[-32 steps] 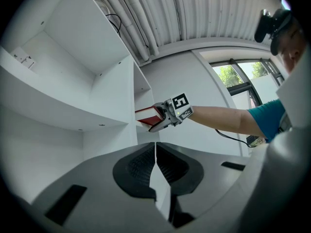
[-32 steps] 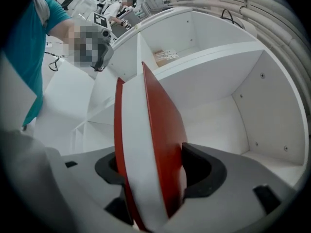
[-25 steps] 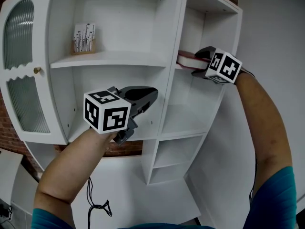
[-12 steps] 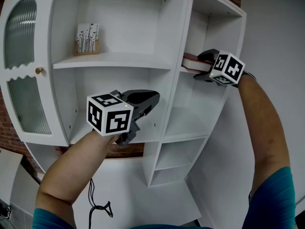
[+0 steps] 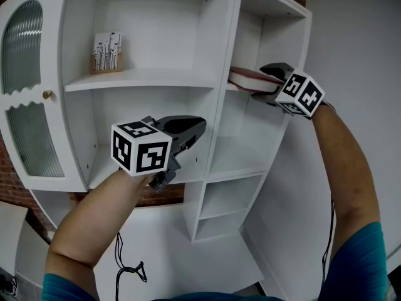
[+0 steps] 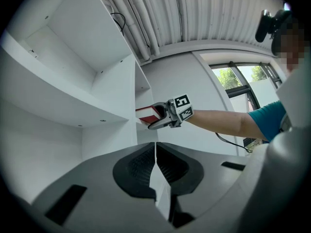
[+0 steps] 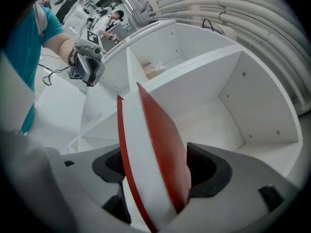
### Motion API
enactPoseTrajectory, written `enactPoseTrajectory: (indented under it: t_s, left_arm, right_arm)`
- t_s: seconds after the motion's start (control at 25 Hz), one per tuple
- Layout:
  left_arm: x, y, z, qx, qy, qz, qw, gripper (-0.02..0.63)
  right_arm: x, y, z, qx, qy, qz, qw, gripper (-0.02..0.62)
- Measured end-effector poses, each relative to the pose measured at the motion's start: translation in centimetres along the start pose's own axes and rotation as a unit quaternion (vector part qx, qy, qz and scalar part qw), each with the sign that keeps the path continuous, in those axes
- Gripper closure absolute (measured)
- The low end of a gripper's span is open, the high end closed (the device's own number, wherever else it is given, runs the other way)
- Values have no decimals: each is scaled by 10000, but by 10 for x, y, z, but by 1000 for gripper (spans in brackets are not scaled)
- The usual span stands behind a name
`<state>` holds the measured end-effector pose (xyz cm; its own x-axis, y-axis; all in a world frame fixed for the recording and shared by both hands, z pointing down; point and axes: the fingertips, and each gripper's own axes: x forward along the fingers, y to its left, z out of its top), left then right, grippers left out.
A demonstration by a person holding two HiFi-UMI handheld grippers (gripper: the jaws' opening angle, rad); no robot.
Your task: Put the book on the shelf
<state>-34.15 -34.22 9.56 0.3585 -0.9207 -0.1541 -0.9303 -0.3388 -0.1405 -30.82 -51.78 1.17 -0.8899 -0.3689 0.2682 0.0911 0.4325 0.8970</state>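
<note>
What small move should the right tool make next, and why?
Probably draw the right tool straight back off the book: its jaws have just been opening, and the book between them already lies flat in the upper right compartment.

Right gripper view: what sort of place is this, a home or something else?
Probably a lab or workshop, not a home: bare pipes run overhead, a person stands in the background, and a cable trails on the floor.

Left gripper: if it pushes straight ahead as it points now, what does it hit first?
Most likely the shelf unit's upright divider, whose front edge stands just ahead of the shut left gripper. Depth is unclear: it might slip past into the bay under the book.
</note>
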Motion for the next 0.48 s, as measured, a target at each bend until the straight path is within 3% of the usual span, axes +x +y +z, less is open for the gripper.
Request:
enactPoseTrajectory:
  t_s: [0.2,0.48]
  left_arm:
    - [11,-20,2,15,2,-165,9999,584]
    - [20,-42,5,8,-69,-378,9993,584]
  right_arm:
    - [-16,1,-4,49,43,-295,9995,282]
    - [-8,-1,-8,204,413,-315,9984,282]
